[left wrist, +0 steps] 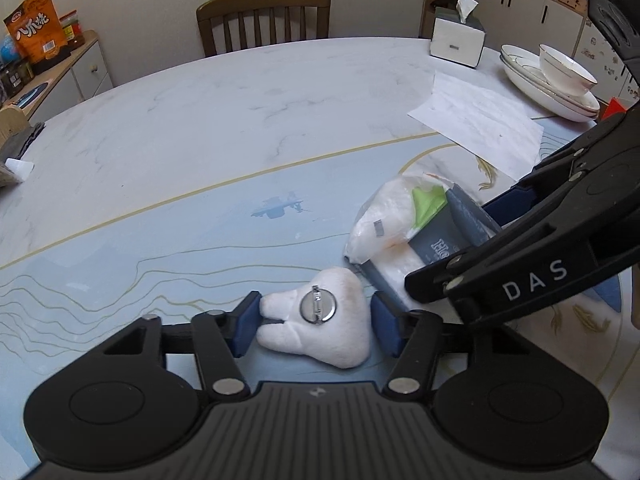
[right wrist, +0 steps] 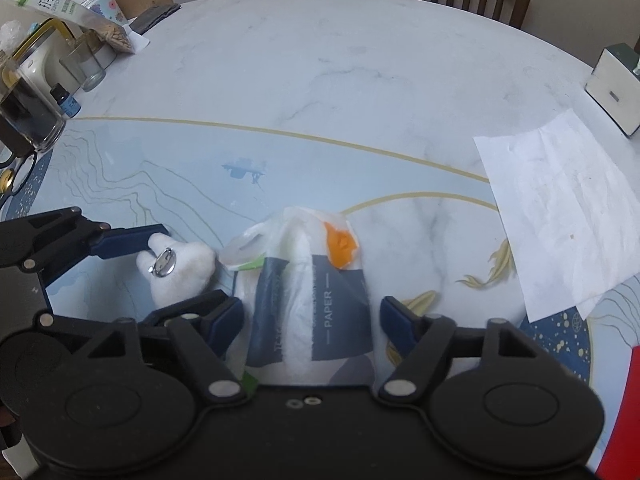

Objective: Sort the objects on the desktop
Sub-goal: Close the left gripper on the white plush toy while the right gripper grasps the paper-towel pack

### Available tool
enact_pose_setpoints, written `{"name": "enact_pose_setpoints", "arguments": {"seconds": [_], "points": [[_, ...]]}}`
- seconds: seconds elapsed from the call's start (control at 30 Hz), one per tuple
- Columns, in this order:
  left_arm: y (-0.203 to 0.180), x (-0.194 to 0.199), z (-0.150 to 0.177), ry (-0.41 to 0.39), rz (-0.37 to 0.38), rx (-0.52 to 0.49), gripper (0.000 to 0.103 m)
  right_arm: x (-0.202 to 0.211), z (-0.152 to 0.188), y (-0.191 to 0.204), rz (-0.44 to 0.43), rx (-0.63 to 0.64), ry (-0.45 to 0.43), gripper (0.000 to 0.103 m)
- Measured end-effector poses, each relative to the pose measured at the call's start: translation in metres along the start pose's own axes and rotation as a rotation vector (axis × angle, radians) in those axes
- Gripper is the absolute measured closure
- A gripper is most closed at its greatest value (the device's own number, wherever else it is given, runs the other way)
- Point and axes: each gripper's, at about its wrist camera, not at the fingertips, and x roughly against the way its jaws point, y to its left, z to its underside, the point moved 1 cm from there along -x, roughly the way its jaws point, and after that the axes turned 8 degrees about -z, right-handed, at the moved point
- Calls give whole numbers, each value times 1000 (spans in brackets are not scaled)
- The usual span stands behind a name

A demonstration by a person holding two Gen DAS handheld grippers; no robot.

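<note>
A white plush tooth-shaped badge with a round metal pin back lies on the table between the blue pads of my left gripper; the left pad touches it and the right pad stands just clear. It also shows in the right wrist view. A tissue pack in grey-and-white plastic wrap, with green and orange patches, lies between the wide-open fingers of my right gripper, and neither pad is pressed on it. The pack shows in the left wrist view, partly hidden by the right gripper.
A white paper sheet, stacked plates with a bowl and a tissue box sit at the right. Glass jars, a small bottle and bags crowd the left edge. A wooden chair stands behind the table.
</note>
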Motion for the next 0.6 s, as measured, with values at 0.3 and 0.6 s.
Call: {"name": "enact_pose_setpoints", "arguments": {"seconds": [0.3,0.6], "points": [[-5,8,5,25,39,37,48,14,15,-4,-11,-25,-7,61],[-21,26,21,55,91,62,49,37,54,-11,-6,-85,-10,65]]}}
